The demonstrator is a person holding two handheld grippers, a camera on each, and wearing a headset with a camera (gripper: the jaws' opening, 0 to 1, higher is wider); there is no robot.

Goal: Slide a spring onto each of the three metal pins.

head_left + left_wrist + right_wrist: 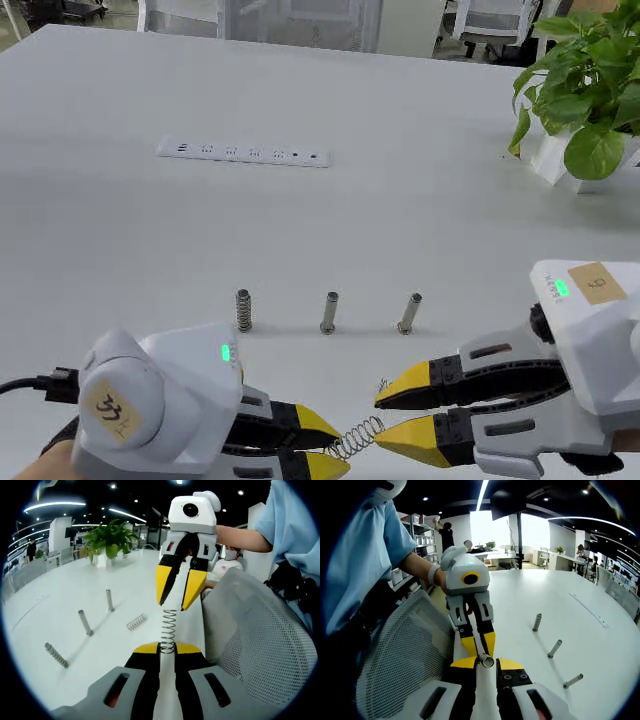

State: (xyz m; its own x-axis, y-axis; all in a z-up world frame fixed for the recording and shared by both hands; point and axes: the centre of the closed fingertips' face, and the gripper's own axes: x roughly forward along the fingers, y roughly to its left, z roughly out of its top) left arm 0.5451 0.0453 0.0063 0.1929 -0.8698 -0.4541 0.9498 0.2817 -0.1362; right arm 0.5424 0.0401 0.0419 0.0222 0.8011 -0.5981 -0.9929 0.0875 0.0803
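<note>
Three metal pins stand in a row. The left pin (243, 310) wears a spring; the middle pin (329, 312) and right pin (409, 313) are bare. My left gripper (340, 447) is shut on one end of a second spring (358, 437), held out level above the near table. My right gripper (378, 420) faces it, open, its yellow tips at the spring's free end. In the left gripper view the held spring (169, 627) rises from my left gripper (167, 649) toward the right gripper (173, 605). A third spring (383, 384) lies loose on the table.
A white power strip (243, 152) lies further back on the white table (420, 200). A potted plant (585, 100) stands at the far right. A mesh chair back (250, 640) is close behind the grippers, beside the person's blue sleeve (365, 555).
</note>
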